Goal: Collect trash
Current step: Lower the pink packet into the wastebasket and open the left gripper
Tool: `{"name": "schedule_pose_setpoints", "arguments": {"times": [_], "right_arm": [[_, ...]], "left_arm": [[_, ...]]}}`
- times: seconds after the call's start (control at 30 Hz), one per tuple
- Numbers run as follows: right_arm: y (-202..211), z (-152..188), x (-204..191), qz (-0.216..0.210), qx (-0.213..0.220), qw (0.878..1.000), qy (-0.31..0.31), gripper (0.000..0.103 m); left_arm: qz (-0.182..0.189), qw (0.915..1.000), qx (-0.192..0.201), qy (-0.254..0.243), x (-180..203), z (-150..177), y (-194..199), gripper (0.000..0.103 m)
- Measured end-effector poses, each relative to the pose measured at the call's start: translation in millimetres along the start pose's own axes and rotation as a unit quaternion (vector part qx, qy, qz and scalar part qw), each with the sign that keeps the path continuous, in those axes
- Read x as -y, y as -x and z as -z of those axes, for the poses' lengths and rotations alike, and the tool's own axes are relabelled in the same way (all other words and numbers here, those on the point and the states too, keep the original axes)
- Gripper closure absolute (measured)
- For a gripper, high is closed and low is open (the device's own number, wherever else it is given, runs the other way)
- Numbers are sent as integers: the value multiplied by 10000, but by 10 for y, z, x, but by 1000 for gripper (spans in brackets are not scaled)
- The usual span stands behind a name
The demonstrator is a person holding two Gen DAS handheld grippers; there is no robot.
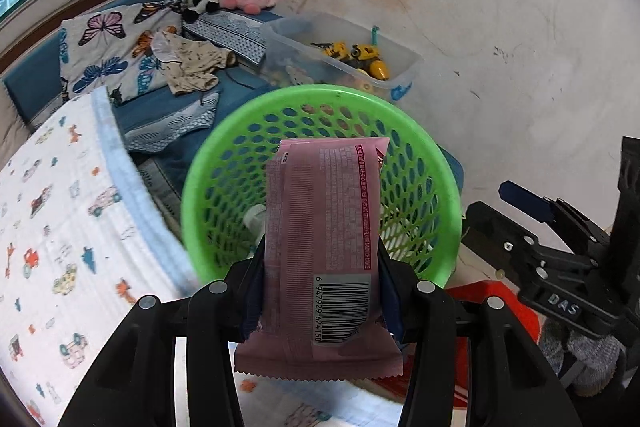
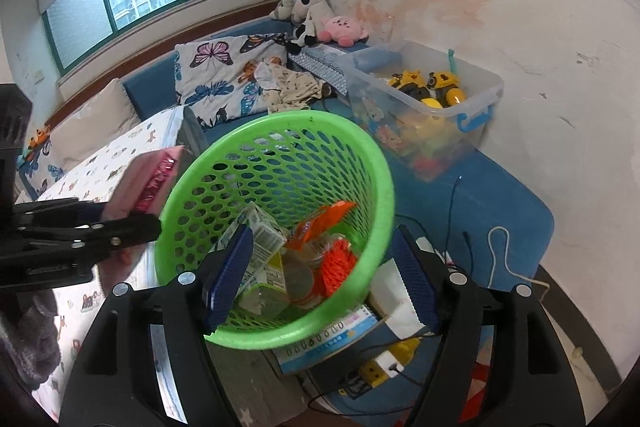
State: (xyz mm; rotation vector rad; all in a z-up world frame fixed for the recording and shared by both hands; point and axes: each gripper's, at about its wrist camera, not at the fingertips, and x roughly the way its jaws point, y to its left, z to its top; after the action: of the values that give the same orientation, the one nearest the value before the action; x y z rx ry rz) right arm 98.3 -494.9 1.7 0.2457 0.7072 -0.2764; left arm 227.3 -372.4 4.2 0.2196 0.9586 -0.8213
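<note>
My left gripper [image 1: 322, 291] is shut on a pink snack wrapper [image 1: 324, 227], barcode side toward the camera, held upright just in front of the green mesh basket [image 1: 320, 93]. In the right wrist view the same wrapper [image 2: 148, 183] and the left gripper [image 2: 120, 223] sit just outside the basket's left rim. My right gripper [image 2: 320, 279] is open above the near side of the basket [image 2: 384, 187], nothing between its blue pads [image 2: 230, 275]. Inside the basket lie a drink carton [image 2: 264, 243], an orange wrapper [image 2: 320, 223] and other trash. The right gripper [image 1: 504, 211] shows at the right of the left wrist view.
A clear plastic bin [image 2: 480, 107] with yellow toy vehicles stands behind the basket by the wall. A car-print blanket [image 1: 60, 227] covers the surface at left. A power strip [image 2: 380, 363], cables and papers lie below the basket. Plush toys [image 2: 344, 29] and a butterfly pillow [image 2: 216, 75] sit at the back.
</note>
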Motion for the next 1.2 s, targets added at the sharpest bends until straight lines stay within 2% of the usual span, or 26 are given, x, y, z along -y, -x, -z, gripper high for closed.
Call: {"name": "schedule_pose_setpoints", "arguments": {"times": [0.3, 0.73, 1.13, 1.2], "right_arm": [[73, 36, 106, 110, 49, 9999, -41, 30], [111, 52, 127, 114, 75, 9999, -75, 30], [144, 33, 163, 129, 111, 9998, -121, 30], [145, 38, 167, 146, 111, 9998, -122, 30]], "left_arm": [[45, 9998, -158, -94, 166, -30, -221, 56], [36, 9996, -267, -45, 165, -37, -360, 51], [153, 9996, -247, -5, 187, -47, -372, 41], [166, 9996, -236, 9, 193, -44, -368, 35]]}}
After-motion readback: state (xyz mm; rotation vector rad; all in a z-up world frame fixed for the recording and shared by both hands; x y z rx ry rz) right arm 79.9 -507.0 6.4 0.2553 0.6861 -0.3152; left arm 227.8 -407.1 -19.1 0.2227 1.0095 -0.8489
